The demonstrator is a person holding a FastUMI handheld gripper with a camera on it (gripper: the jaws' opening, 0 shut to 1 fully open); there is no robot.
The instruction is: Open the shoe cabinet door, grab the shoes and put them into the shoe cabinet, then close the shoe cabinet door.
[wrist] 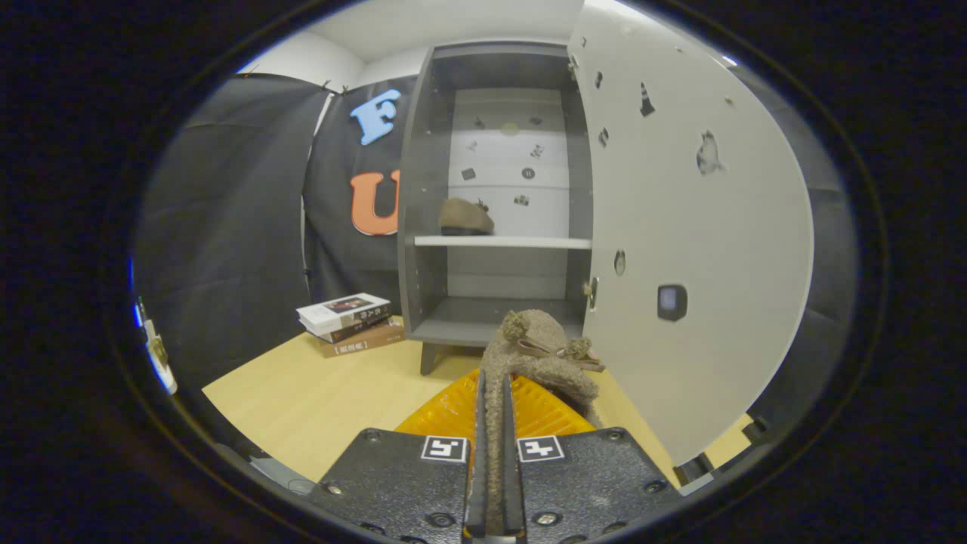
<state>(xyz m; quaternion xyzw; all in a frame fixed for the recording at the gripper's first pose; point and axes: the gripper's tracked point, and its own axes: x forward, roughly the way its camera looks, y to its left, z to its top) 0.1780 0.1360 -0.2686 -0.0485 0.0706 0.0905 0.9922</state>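
Note:
My gripper (492, 423) is shut on a fuzzy brown shoe (538, 351) with pom-poms and a bow; its edge is pinched between both fingers and the shoe sticks out ahead of them, off the floor. Beyond it stands the grey shoe cabinet (423, 227) with its white door (695, 249) swung wide open to the right. A second brown shoe (466, 217) rests on the cabinet's upper shelf (502, 242). The lower compartment floor (483, 313) lies bare just past the held shoe.
A stack of books (349, 323) lies on the wooden floor (317, 393) left of the cabinet. The open door stands close on the right of the fingers. Black cloth walls close the booth behind and to the left.

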